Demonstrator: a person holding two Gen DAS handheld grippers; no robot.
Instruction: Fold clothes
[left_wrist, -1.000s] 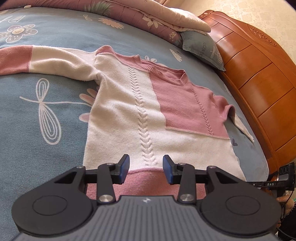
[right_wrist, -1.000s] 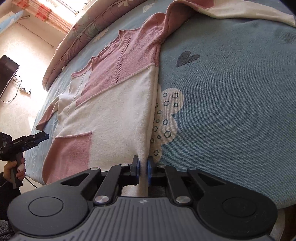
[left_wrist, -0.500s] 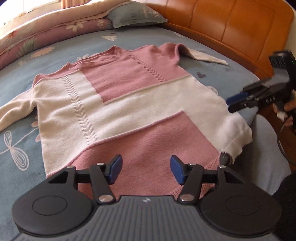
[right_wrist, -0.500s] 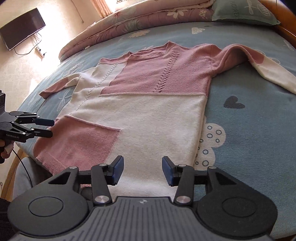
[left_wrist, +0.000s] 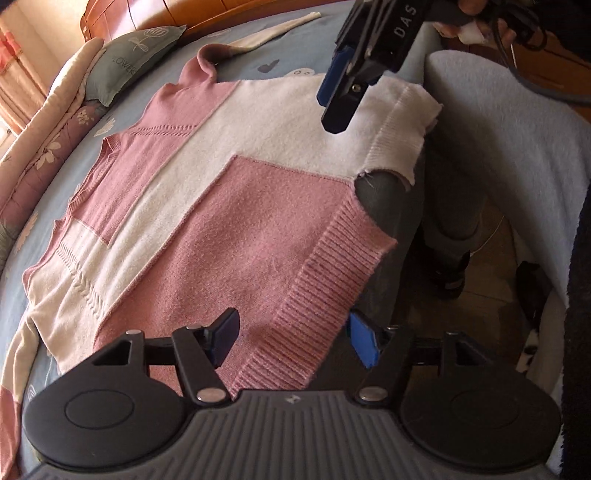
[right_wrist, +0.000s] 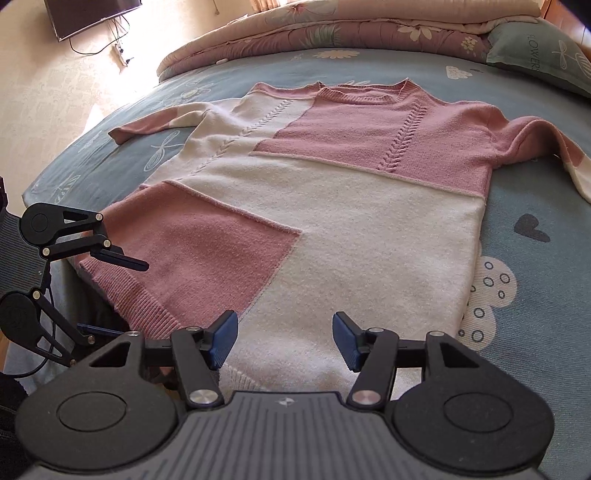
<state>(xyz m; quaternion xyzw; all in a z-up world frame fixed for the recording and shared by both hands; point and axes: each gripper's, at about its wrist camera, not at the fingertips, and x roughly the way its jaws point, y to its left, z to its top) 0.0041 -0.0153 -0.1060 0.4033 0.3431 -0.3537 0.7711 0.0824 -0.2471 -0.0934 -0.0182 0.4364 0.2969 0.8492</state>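
While a pink-and-cream knit sweater (right_wrist: 314, 206) is lying spread face up on a blue patterned bedsheet (right_wrist: 535, 280), both handheld grippers are hovering at its hem with nothing held. The left gripper (left_wrist: 291, 339) is standing wide open, its blue pads (left_wrist: 364, 341) straddling the ribbed pink hem corner that is hanging over the bed's edge. The right gripper (right_wrist: 284, 339) is likewise gaping wide above the cream part of the hem, empty. One sleeve is stretching toward the far left of the bed, the other toward a grey-green pillow (right_wrist: 535, 51). A folded floral quilt (right_wrist: 332, 33) is lying along the far side, and a wall-mounted television (right_wrist: 92, 14) is showing beyond.
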